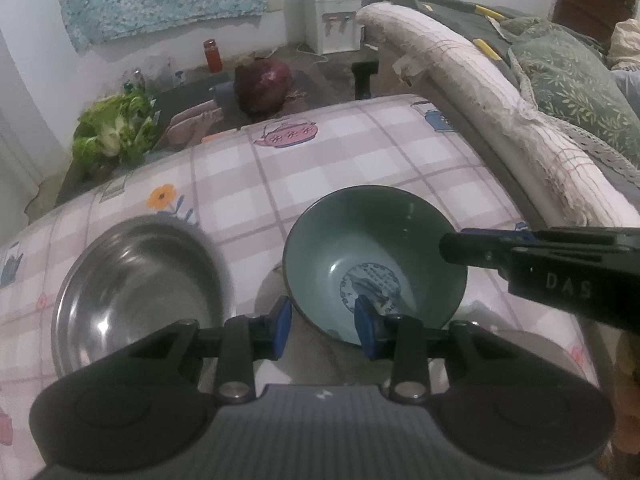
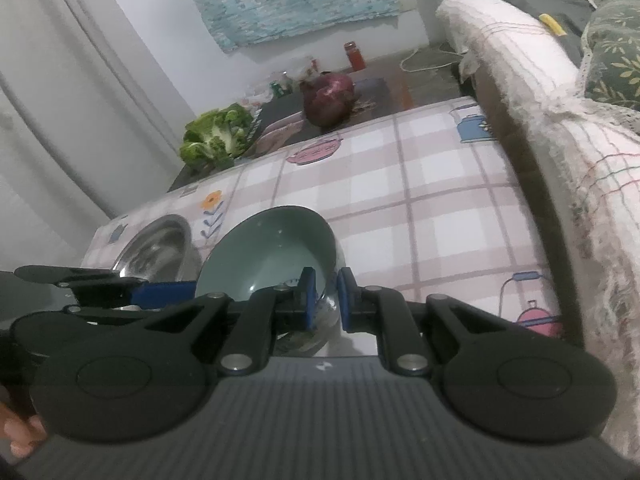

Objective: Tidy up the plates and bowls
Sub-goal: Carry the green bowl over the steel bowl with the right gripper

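Note:
A green bowl (image 1: 372, 256) with a blue picture in its bottom sits tilted on a steel bowl (image 1: 532, 344) on the checked table. My left gripper (image 1: 323, 326) is open, its jaws either side of the green bowl's near rim. My right gripper (image 2: 325, 294) is narrowly closed over the green bowl (image 2: 272, 248) rim on the right side; it shows in the left wrist view (image 1: 452, 246) touching that rim. A second steel bowl (image 1: 136, 292) sits empty to the left.
The checked tablecloth (image 1: 340, 168) covers the table. A sofa arm with a white cover (image 1: 500, 120) runs along the right edge. Beyond the far edge, greens (image 1: 112, 132) and a red cabbage (image 1: 264, 88) lie on a lower surface.

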Demonstrator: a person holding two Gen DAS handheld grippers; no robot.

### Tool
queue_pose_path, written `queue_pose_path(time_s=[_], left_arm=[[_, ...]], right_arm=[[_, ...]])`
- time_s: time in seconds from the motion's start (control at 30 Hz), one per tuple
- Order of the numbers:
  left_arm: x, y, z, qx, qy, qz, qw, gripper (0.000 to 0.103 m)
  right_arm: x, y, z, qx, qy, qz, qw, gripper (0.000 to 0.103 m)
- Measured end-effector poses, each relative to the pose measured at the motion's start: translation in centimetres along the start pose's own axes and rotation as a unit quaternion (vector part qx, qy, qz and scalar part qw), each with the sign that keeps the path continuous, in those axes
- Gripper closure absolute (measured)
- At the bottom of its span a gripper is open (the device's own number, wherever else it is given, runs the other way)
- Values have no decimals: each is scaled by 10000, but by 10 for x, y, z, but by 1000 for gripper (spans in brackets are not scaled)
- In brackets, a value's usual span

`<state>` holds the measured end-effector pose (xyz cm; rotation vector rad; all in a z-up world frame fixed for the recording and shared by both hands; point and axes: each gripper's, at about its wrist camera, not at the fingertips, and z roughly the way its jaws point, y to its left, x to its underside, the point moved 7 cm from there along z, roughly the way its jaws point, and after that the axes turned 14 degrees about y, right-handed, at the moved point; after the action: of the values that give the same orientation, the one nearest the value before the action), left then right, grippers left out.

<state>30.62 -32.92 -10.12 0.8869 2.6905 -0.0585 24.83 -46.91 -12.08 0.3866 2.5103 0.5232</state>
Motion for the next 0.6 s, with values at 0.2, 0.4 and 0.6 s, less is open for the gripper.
queue_pose_path(time_s=[0.2, 0.4, 0.6], left_arm=[[4, 3, -1, 4, -32, -17, 10000, 67], [2, 2, 9, -37, 48, -35, 10000, 63], [2, 1, 20, -64, 130, -67, 9999, 63]], right_arm=[[2, 9, 0, -44, 18, -106, 9999, 90], [2, 7, 6, -106, 109, 63, 9999, 90], [-1, 2, 15, -82, 170, 98, 9998, 88]])
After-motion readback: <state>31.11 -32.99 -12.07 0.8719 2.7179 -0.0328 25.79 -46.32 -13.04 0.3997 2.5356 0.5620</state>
